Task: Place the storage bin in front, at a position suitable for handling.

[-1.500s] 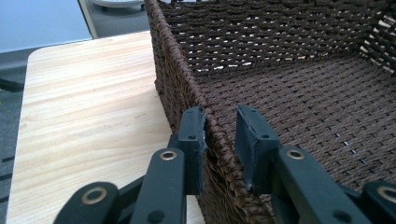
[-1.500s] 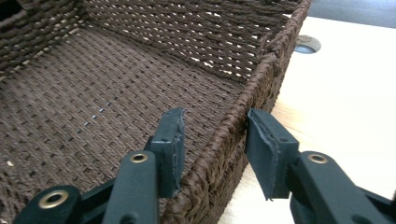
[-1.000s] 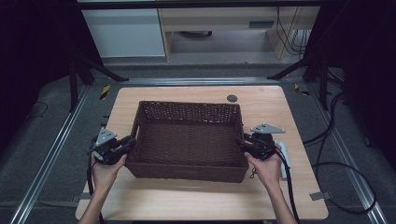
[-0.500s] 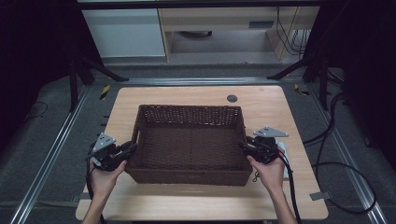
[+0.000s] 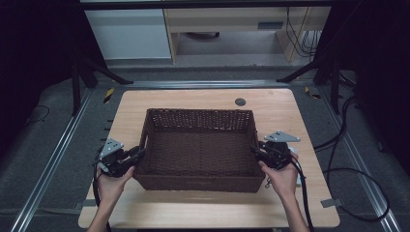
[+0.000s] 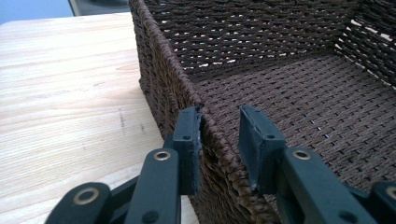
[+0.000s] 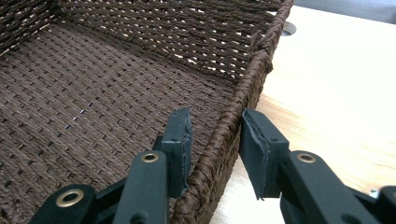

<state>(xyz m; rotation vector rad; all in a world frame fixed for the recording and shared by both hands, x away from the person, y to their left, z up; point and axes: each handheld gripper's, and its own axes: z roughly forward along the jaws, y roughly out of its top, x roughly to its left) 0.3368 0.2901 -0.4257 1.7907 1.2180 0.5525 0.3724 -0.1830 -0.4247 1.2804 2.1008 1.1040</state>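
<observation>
both grippers, left (image 5: 138, 153) and right (image 5: 255, 151), point inward, fingers parted.

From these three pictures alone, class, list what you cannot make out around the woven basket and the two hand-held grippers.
- Dark brown woven wicker basket: underside hidden in every view by its own woven floor.
- Left hand-held gripper: left gripper view, the basket's rim between the pads hides whether they press it.
- Right hand-held gripper: same doubt, right gripper view.
- Small dark round thing on the light wooden table: high view, too small to identify.
</observation>
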